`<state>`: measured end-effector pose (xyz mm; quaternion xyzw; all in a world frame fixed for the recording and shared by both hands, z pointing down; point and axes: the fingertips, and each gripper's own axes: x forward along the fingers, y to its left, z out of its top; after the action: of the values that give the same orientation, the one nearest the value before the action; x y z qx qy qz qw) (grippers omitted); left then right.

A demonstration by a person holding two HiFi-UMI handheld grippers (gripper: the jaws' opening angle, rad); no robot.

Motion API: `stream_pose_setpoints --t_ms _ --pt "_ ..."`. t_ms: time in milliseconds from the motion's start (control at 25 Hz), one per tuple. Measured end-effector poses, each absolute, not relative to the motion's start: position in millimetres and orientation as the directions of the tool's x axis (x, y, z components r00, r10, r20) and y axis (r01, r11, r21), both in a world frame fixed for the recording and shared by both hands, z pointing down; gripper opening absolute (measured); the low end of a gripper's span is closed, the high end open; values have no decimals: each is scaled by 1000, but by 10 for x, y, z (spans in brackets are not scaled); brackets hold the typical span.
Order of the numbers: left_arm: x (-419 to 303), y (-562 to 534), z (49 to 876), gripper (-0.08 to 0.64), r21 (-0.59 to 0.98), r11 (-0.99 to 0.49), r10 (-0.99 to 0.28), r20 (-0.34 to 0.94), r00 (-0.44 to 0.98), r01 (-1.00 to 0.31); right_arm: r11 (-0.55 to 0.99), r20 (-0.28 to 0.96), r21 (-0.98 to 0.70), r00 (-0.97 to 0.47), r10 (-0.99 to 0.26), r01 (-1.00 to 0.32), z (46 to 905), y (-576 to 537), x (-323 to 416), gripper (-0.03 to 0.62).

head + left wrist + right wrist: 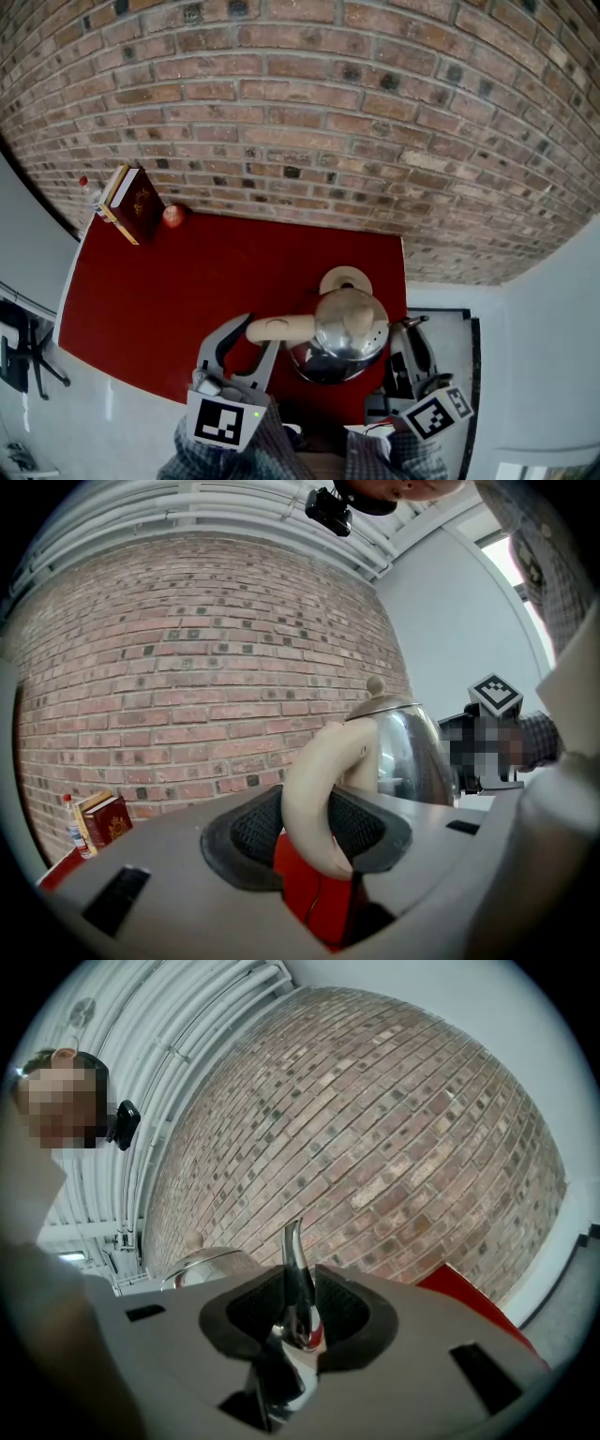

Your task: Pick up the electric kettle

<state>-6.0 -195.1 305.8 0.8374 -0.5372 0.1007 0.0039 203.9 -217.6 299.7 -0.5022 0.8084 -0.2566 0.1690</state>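
The left tongs (319, 834) squeeze the cream handle (312, 789) of the kettle (343, 336). The right tongs (298, 1314) squeeze its shiny spout (294, 1274).

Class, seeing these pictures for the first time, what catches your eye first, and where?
The shiny steel kettle at the near edge of the red table, gripped from both sides: the left gripper clamps its cream handle, the right gripper its thin spout. Behind rises a brick wall, with a red book at the table's far left corner.
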Motion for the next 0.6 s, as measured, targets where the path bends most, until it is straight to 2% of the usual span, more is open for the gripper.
stream_pose_setpoints --t_ms 600 --pt "-10 -1947 3083 150 -101 -430 -895 181 409 -897 353 -8 -592 -434 -901 -724 3032 -2165 2086 101"
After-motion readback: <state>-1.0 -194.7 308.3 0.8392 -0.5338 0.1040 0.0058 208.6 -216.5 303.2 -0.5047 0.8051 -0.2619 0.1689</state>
